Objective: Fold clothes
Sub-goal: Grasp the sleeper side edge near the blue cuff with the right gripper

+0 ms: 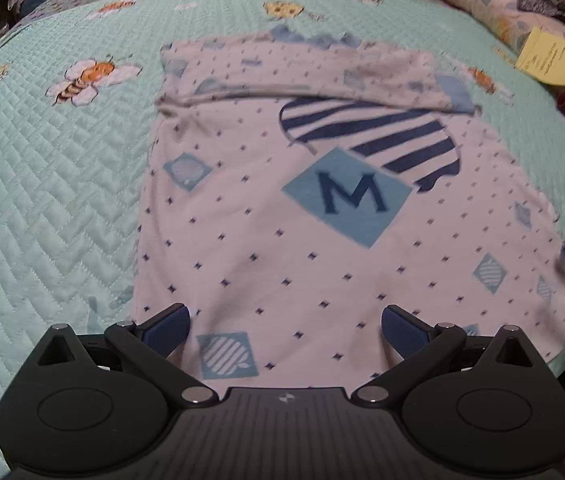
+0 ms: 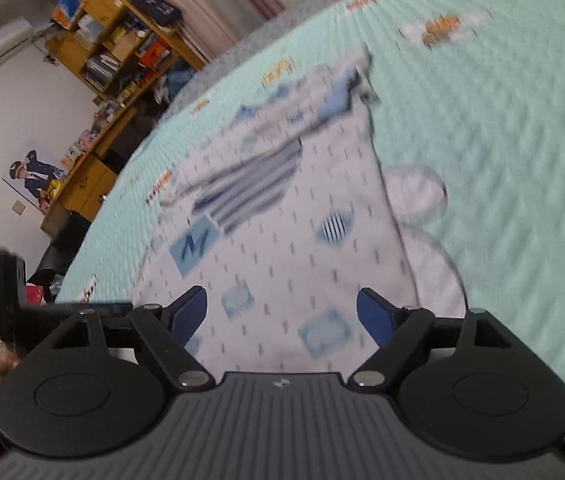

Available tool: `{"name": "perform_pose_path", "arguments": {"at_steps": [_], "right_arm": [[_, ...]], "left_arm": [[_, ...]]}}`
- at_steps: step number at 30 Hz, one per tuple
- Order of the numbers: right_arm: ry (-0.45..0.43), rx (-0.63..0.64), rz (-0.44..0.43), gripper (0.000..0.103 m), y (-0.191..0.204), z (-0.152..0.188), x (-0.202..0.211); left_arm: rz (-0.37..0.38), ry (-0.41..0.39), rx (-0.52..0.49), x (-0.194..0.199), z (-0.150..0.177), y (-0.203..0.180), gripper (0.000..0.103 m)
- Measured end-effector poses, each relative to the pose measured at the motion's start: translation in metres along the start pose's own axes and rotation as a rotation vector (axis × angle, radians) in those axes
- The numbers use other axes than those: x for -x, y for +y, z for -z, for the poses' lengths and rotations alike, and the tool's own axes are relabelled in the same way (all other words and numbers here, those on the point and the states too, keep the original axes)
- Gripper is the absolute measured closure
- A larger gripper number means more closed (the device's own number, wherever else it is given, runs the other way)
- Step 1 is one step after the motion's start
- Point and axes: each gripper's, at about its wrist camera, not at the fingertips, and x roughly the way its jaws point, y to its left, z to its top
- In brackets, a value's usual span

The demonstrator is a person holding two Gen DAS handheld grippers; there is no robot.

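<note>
Shirt (image 1: 274, 216), pale with small diamonds and a blue square bearing an M, lies spread on the quilted mint bedspread (image 1: 42, 184), its far part, sleeves included, already turned over across the chest print; the near hem lies flat toward the camera. Left gripper (image 1: 285, 322) hovers just above that hem with its fingers (image 1: 170, 326) spread wide and nothing between them. Right gripper (image 2: 281, 312), seen in a blurred view from the shirt's right side, is likewise wide apart and empty, above the cloth near its right edge. By my reading the fold is partway: the top is turned down, the body is still one broad panel. A further fold would call for pinching an edge or hem corner in each gripper, thin fabric only, without catching the bedspread, and carrying both sides evenly so the panel stays square.
</note>
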Motion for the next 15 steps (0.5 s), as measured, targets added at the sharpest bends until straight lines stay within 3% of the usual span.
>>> {"name": "perform_pose_path", "arguments": {"at_steps": [4, 7, 9, 11, 13, 15], "right_arm": [[-0.049, 0.039, -0.058, 0.022, 0.003, -0.034, -0.023], [-0.019, -0.006, -0.080, 0.030, -0.013, -0.045, -0.051], [-0.002, -0.020, -0.029, 0.045, -0.029, -0.043, -0.063], [-0.019, -0.061, -0.013, 0.081, -0.046, -0.038, -0.061], [-0.032, -0.126, -0.002, 0.097, -0.060, -0.034, -0.053], [-0.043, -0.149, 0.007, 0.097, -0.063, -0.032, -0.044]], "left_arm": [[-0.014, 0.014, -0.013, -0.007, 0.004, 0.000, 0.001], [-0.012, 0.015, -0.022, -0.008, 0.006, 0.000, 0.001], [-0.007, 0.015, -0.021, -0.008, 0.006, 0.001, 0.001], [-0.001, 0.016, -0.020, -0.009, 0.006, 0.003, 0.001], [0.005, 0.017, -0.019, -0.009, 0.006, 0.004, 0.001], [0.001, 0.019, -0.023, -0.010, 0.006, 0.003, 0.001]]}}
